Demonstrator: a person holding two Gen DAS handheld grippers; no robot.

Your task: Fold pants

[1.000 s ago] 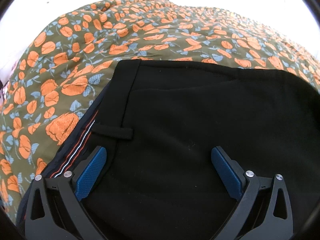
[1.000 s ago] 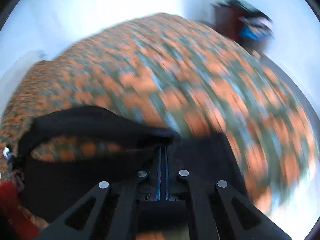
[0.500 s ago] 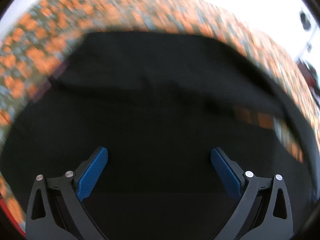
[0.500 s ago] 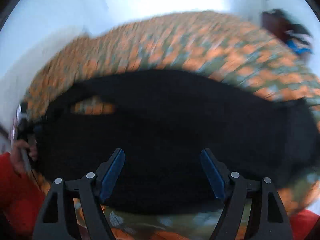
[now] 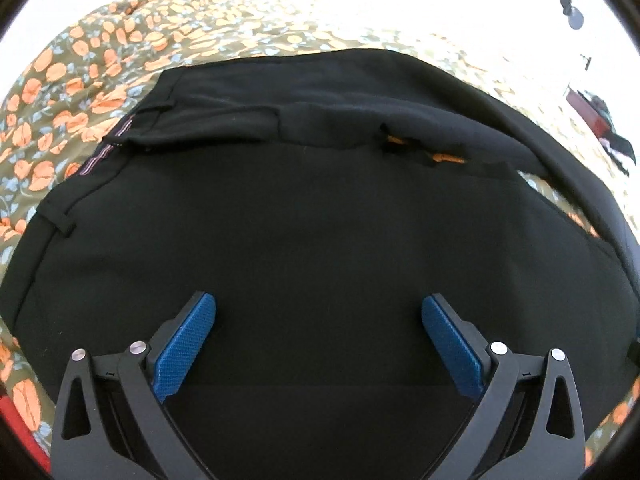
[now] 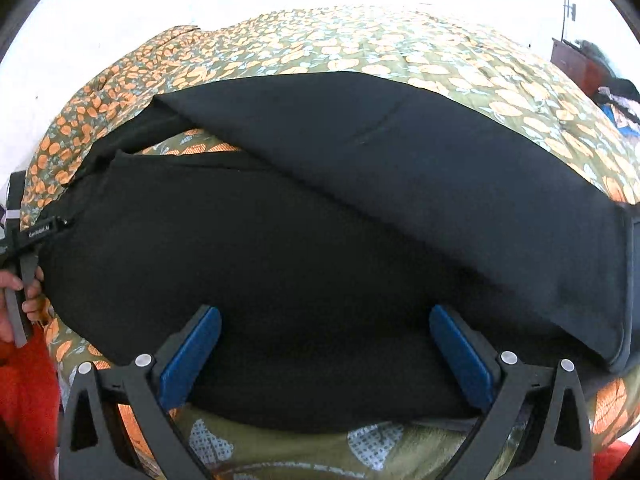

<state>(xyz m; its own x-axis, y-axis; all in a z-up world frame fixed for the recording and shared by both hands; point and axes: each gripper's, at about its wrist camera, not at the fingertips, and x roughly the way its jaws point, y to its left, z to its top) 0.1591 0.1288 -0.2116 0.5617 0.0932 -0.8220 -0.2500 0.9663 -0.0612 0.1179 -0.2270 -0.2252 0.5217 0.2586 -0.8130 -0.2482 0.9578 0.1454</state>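
Note:
Black pants [image 5: 320, 216] lie spread on a bed, waistband with belt loops at the left of the left wrist view. In the right wrist view the pants [image 6: 320, 232] show two legs laid alongside each other, a strip of bedspread showing between them at upper left. My left gripper [image 5: 319, 312] is open and empty, hovering over the seat of the pants. My right gripper [image 6: 325, 320] is open and empty over the near leg. The left gripper's body [image 6: 24, 248] shows at the left edge of the right wrist view, held by a hand.
The bedspread [image 6: 360, 52] is olive with orange flowers and runs all around the pants. A white wall stands behind the bed. Dark furniture with clothes [image 6: 600, 76] stands at the far right. The person's red clothing [image 6: 28, 392] is at lower left.
My right gripper was shut on the pants a second ago and has since opened and let them go. The leg now lies laid down. Both cameras have swung over the pants.

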